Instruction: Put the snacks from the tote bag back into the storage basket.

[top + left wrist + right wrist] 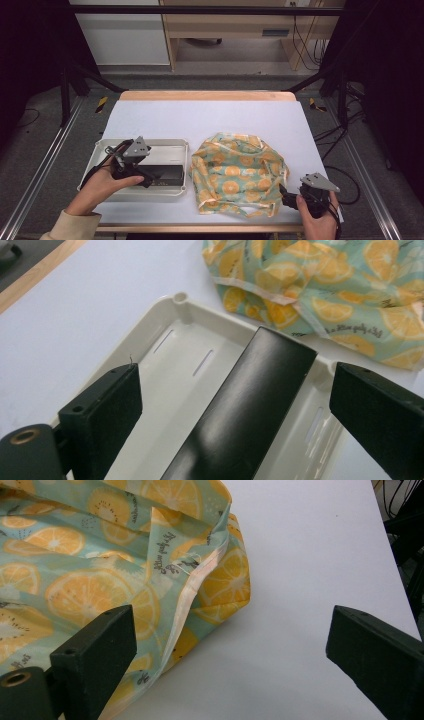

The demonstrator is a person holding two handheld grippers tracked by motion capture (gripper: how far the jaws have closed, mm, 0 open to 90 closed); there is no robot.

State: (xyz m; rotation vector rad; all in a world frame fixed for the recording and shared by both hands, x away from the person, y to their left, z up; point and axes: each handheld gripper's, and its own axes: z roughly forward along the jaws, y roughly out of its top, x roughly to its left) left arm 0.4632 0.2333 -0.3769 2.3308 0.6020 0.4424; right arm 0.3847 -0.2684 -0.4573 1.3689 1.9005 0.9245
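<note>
A shallow white tray [107, 187] sits at the table's left with a long black box [167, 173] lying in it. My left gripper [146, 178] hovers over the box's near end. In the left gripper view, my left gripper [235, 385] is open, its jaws astride the black box [250, 410] with a gap on each side, above the tray [170, 365]. A crumpled cloth bag with an orange-slice print [240, 172] lies right of the tray. My right gripper [286, 195] is open at the bag's near right corner. In the right gripper view, my right gripper [232, 630] has its left jaw over the cloth bag [100, 570].
The white table top [200, 117] has a wooden far edge [207, 95]. Bare surface [310, 555] lies right of the bag. Black frame posts and cables stand around the table; the bag's edge [325, 290] almost touches the tray's rim.
</note>
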